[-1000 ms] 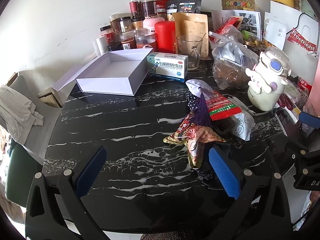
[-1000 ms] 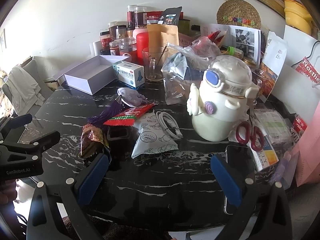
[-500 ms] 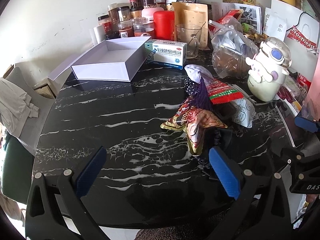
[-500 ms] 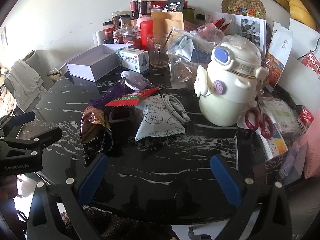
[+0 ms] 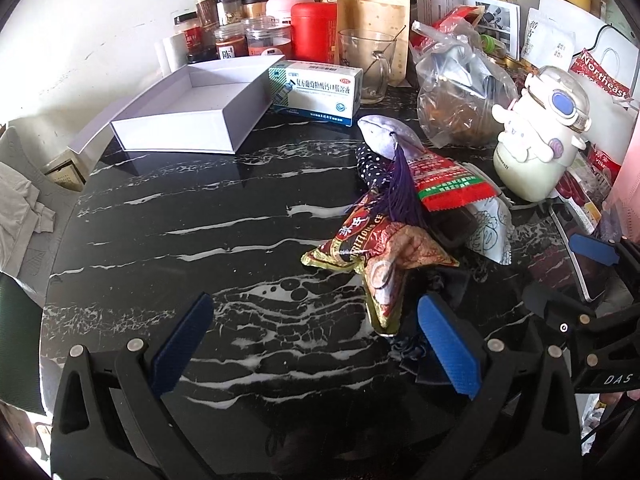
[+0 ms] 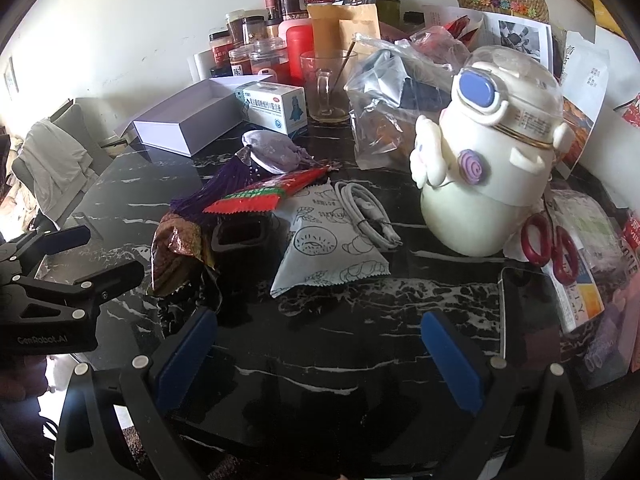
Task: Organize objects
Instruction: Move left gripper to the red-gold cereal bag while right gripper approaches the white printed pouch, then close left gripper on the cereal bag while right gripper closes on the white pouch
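Your left gripper (image 5: 312, 346) hangs spread wide and empty over the near edge of the black marble tabletop (image 5: 200, 248), and your right gripper (image 6: 318, 354) is equally spread, gripping nothing. Between them lies a heap of things: a crumpled brown snack packet (image 5: 372, 252) nearest the left gripper, a purple tassel (image 5: 394, 188) draped over it, a red-and-green sachet (image 6: 264, 194) and a pale printed pouch (image 6: 324, 252) with a coiled white cable (image 6: 366, 214) on it. Farther left sits an open white box (image 5: 192, 108), touching a medicine carton (image 5: 316, 92).
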{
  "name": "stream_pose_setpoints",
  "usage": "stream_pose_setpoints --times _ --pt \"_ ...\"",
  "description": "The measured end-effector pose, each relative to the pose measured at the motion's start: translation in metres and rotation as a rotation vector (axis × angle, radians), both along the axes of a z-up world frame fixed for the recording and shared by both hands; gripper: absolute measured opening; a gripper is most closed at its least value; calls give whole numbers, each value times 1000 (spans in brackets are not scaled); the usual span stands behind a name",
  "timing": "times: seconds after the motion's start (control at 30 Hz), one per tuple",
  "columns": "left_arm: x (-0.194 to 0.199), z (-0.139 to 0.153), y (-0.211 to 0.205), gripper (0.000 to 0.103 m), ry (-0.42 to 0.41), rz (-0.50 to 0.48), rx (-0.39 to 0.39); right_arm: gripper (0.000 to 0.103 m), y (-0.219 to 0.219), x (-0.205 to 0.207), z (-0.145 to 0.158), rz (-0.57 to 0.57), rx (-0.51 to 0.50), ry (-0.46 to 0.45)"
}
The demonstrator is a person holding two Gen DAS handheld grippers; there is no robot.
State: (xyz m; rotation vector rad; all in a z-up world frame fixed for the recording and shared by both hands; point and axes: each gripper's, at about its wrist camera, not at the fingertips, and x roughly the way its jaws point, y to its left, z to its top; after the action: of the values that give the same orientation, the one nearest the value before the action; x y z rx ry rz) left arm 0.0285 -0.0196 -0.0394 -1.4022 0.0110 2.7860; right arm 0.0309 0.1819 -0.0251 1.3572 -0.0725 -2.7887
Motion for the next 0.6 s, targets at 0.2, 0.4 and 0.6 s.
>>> stream_pose_setpoints --times 0.2,0.4,0.6 --pt "-18 -10 0 102 -26 -33 34 100 6 -17 -8 -2 -21 -22" --pt "-38 -17 0 102 -42 -69 57 97 13 -37 -10 -7 -34 -27" --pt "-57 -22 -1 102 -49 -127 91 94 20 -56 -11 -14 -48 -25"
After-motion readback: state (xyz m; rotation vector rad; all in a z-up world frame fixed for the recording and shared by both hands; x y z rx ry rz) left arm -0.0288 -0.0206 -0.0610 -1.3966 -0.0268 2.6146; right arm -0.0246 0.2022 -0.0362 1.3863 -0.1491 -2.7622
